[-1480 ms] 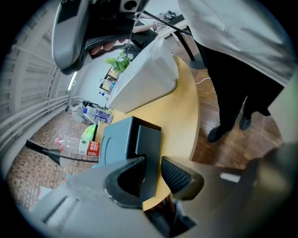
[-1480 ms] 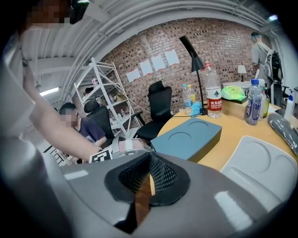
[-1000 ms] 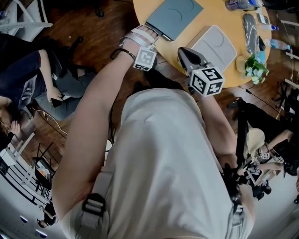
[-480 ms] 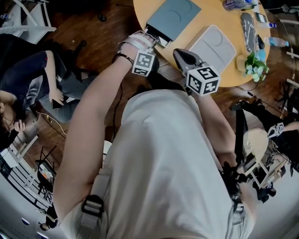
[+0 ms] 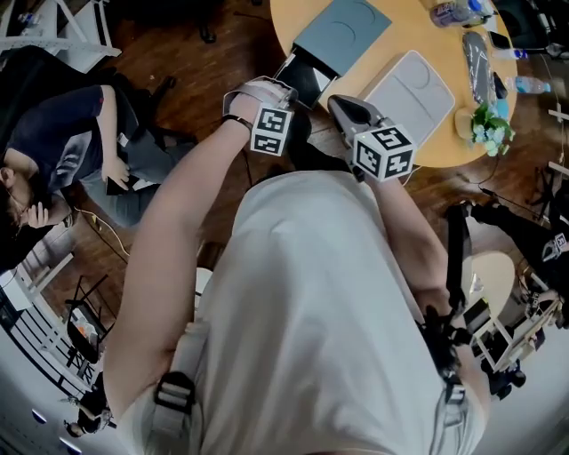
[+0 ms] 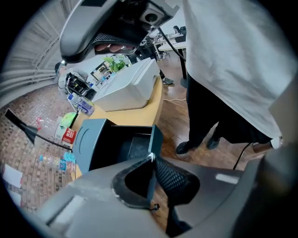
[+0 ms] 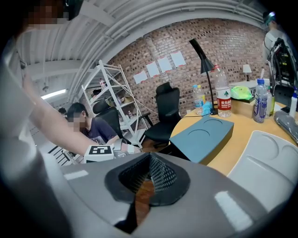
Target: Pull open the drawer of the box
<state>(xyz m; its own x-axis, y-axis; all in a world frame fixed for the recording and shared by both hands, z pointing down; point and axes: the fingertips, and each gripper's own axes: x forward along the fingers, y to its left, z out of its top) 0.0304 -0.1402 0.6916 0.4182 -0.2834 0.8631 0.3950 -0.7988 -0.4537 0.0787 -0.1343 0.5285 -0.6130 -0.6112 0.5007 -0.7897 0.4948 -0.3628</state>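
Observation:
A blue-grey box (image 5: pixel 342 27) lies on the round wooden table's near left edge, with its dark drawer (image 5: pixel 302 78) drawn partly out toward me. The left gripper view looks into the open drawer (image 6: pixel 125 148), behind the box (image 6: pixel 88 139). My left gripper (image 5: pixel 286 87) is at the drawer's front. Its jaws are closing with the thin front panel (image 6: pixel 157 137) pinched between the pads. My right gripper (image 5: pixel 340 105) hovers beside it, just off the table edge, shut and holding nothing. The right gripper view shows the box (image 7: pixel 205 135) ahead of the right gripper (image 7: pixel 146 162).
A white moulded box (image 5: pixel 409 89) lies to the right of the blue one. Bottles (image 5: pixel 453 11), a small plant (image 5: pixel 484 129) and dark gear crowd the table (image 5: pixel 444 155) beyond. A person (image 5: pixel 71 151) sits at left on the wooden floor side. An office chair (image 7: pixel 167 111) stands behind the table.
The left gripper's jaws have closed on the drawer front and the drawer has slid out of the box toward me. The right gripper has barely moved.

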